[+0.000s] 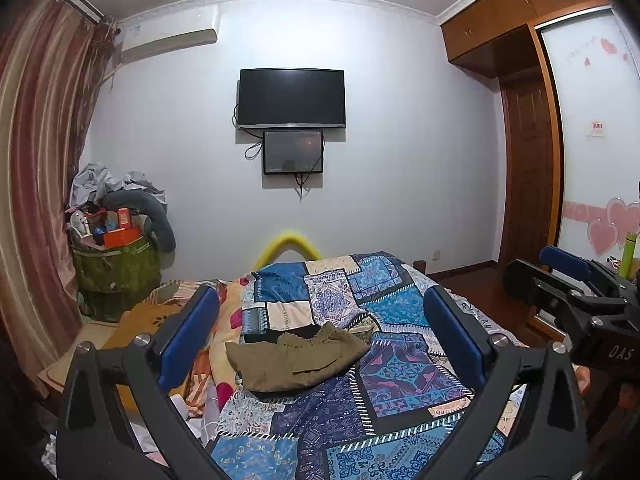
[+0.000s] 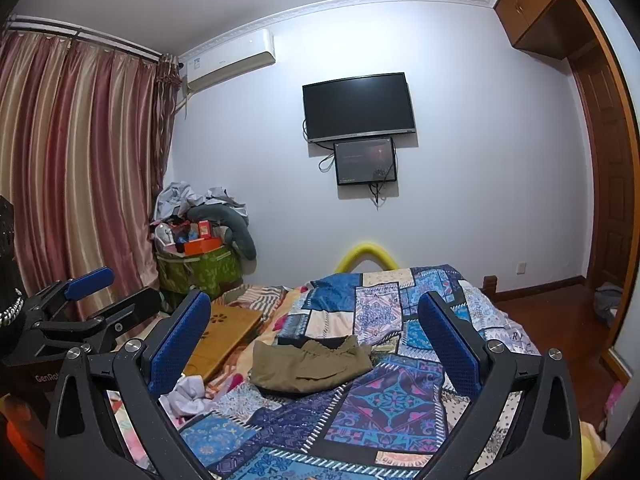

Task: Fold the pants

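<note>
Olive-green pants lie in a compact, bunched heap on the patchwork quilt of a bed, with something dark showing at their far edge. My left gripper is held above the bed, short of the pants, open and empty. My right gripper hovers at a similar distance, also open with nothing between its blue pads. Each gripper shows in the other's view: the right gripper at the right edge, the left gripper at the left edge.
A wooden lap desk and crumpled white cloth lie on the bed's left side. A green hamper piled with boxes and clothes stands by the curtain. A yellow foam arch marks the bed's far end. A wardrobe stands right.
</note>
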